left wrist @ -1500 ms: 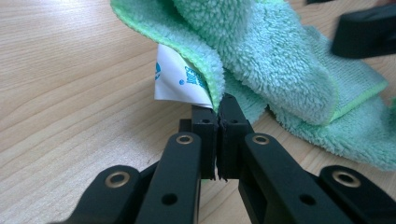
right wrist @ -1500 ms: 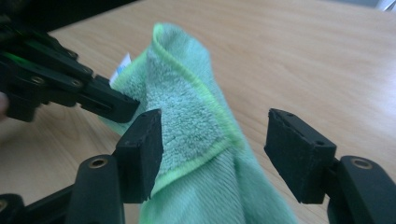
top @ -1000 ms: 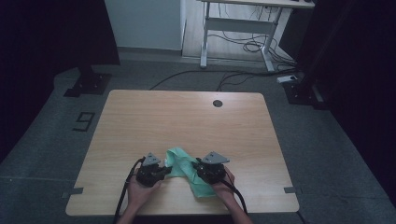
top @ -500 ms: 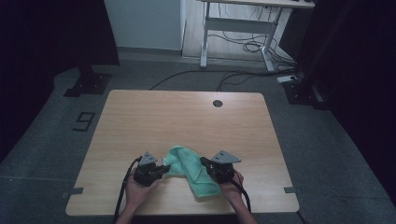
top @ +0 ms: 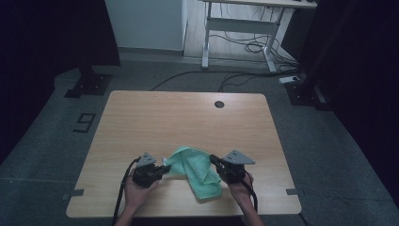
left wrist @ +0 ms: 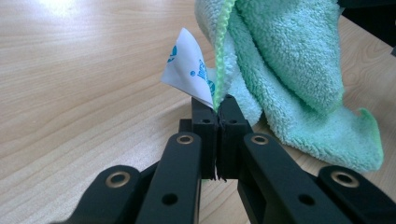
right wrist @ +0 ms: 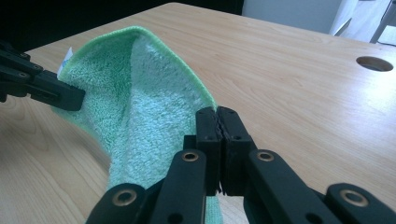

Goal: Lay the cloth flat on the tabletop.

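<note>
High view: both grippers, fingers clamped on the green towel (top: 195, 172), have spread wider apart.

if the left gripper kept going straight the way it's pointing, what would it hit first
Probably the green towel that the left gripper already pinches by the edge, next to the white label; beyond it stands the right gripper.

Over the last second the soft green terry cloth (top: 195, 170) has been lifted and spread wider between the two black hand-held grippers. The right gripper (top: 215, 161) has drawn rightward, away from the left gripper (top: 165, 168) (each clamped on an edge), so the bunched cloth now hangs open in a fold.
</note>
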`<action>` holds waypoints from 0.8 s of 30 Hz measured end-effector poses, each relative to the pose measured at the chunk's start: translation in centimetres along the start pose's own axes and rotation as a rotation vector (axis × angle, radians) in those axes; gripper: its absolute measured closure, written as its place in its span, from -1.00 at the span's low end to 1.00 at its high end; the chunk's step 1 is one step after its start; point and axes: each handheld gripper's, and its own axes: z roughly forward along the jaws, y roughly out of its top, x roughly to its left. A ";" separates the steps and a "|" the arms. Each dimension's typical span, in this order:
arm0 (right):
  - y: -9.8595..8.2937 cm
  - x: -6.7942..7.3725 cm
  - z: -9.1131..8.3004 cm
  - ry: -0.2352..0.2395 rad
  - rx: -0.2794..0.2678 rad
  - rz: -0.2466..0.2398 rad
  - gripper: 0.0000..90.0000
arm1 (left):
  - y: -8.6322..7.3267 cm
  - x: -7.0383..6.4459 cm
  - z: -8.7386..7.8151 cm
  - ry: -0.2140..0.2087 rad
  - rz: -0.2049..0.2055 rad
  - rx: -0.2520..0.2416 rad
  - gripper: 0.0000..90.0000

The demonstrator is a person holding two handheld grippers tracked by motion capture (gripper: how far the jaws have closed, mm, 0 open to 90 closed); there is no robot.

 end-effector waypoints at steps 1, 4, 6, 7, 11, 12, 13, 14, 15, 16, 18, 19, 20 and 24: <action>0.1 0.0 -0.1 -0.001 -0.003 -0.001 0.96 | 0.1 0.0 -0.2 -0.002 0.001 -0.005 0.96; 0.5 -0.1 -0.9 -0.006 -0.024 -0.001 0.96 | 0.5 -0.2 -0.6 -0.010 0.013 -0.016 0.96; 1.0 -0.3 -1.9 0.018 -0.053 0.027 0.96 | 1.2 -0.6 -1.2 -0.014 0.031 -0.024 0.96; 1.0 -0.3 -1.9 0.018 -0.053 0.027 0.96 | 1.2 -0.6 -1.2 -0.014 0.031 -0.024 0.96; 1.8 -0.1 -3.2 0.011 -0.088 0.020 0.96 | 2.3 -1.5 -2.2 -0.031 0.061 -0.050 0.96; 1.9 0.0 -3.5 0.011 -0.096 0.016 0.96 | 2.7 -1.7 -2.6 -0.041 0.068 -0.059 0.96; 2.7 0.4 -4.6 0.002 -0.123 -0.003 0.96 | 3.0 -1.9 -3.0 -0.048 0.073 -0.069 0.96; 3.1 0.5 -5.1 -0.001 -0.136 -0.015 0.97 | 3.6 -2.3 -3.7 -0.047 0.086 -0.084 0.96; 3.4 0.6 -5.4 -0.004 -0.145 -0.022 0.97 | 4.0 -2.4 -4.3 -0.044 0.097 -0.095 0.96; 3.4 0.6 -5.4 -0.004 -0.145 -0.022 0.97 | 4.0 -2.4 -4.3 -0.044 0.097 -0.095 0.96; 4.3 0.5 -6.1 0.001 -0.165 -0.036 0.96 | 4.5 -2.5 -4.9 -0.035 0.107 -0.109 0.96; 4.6 0.4 -6.3 -0.004 -0.167 -0.037 0.97 | 4.7 -2.6 -5.0 -0.030 0.110 -0.111 0.96; 4.9 0.2 -6.3 -0.009 -0.169 -0.036 0.97 | 4.8 -2.6 -5.2 -0.026 0.112 -0.113 0.96; 5.4 0.1 -6.3 -0.011 -0.180 -0.032 0.97 | 5.2 -2.3 -5.7 -0.026 0.104 -0.118 0.96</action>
